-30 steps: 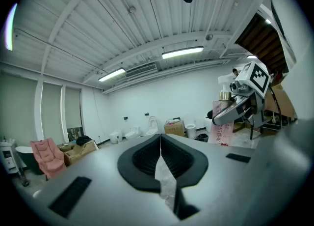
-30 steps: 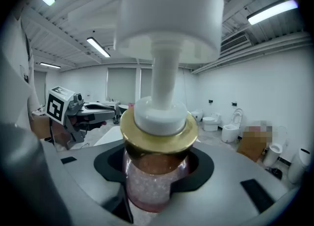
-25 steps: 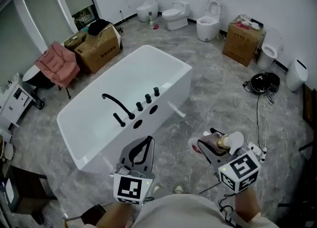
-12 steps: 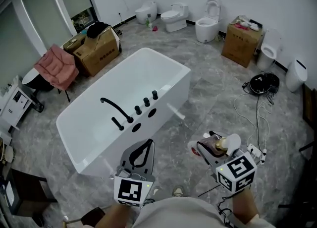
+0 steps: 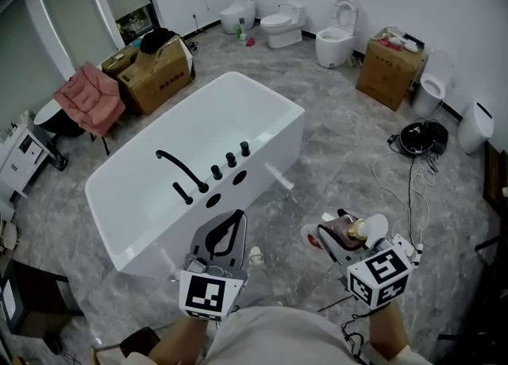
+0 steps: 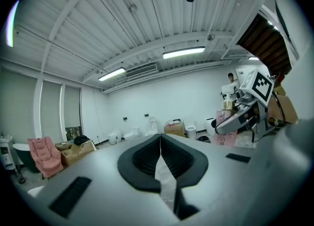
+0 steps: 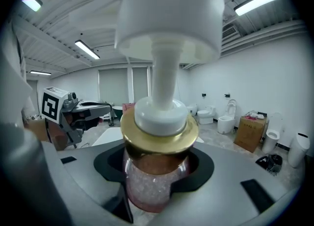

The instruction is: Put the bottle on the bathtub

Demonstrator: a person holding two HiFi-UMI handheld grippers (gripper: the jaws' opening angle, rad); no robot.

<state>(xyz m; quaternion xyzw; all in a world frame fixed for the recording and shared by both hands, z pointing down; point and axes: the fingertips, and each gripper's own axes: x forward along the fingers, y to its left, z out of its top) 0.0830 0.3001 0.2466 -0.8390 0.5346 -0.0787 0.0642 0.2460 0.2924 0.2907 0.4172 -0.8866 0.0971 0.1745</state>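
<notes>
R gripper (image 5: pixel 343 234) has the bottle (image 5: pixel 357 229): its fingers (image 7: pixel 200 168) are clamped on the clear lower body, one black pad each side, just under the gold collar. The white pump head sticks out past the fingertips, well clear of them. Pinkish stuff shows inside the glass. In the head view the bottle lies tilted, pump end pointing to the right, away from the bathtub (image 5: pixel 151 232).

The bottle is over the grey floor (image 5: pixel 333 157), to the right of the tub's near corner and well apart from it, not touching the rim. Tub is white, set diagonally, w/ a black faucet (image 5: pixel 178 167) and three black knobs (image 5: pixel 230 159) along the near rim.

L gripper (image 5: pixel 225 238) is low at centre, just in front of the tub's near wall. Its fingers (image 6: pixel 140 158) are pressed together w/ nothing between them, only a thin pale seam where the pads meet. The left gripper view shows the R gripper and bottle off to its right.

Background: toilets (image 5: pixel 279 24) by the far wall, cardboard boxes (image 5: pixel 155 74), a pink chair (image 5: pixel 89 100) at left.
</notes>
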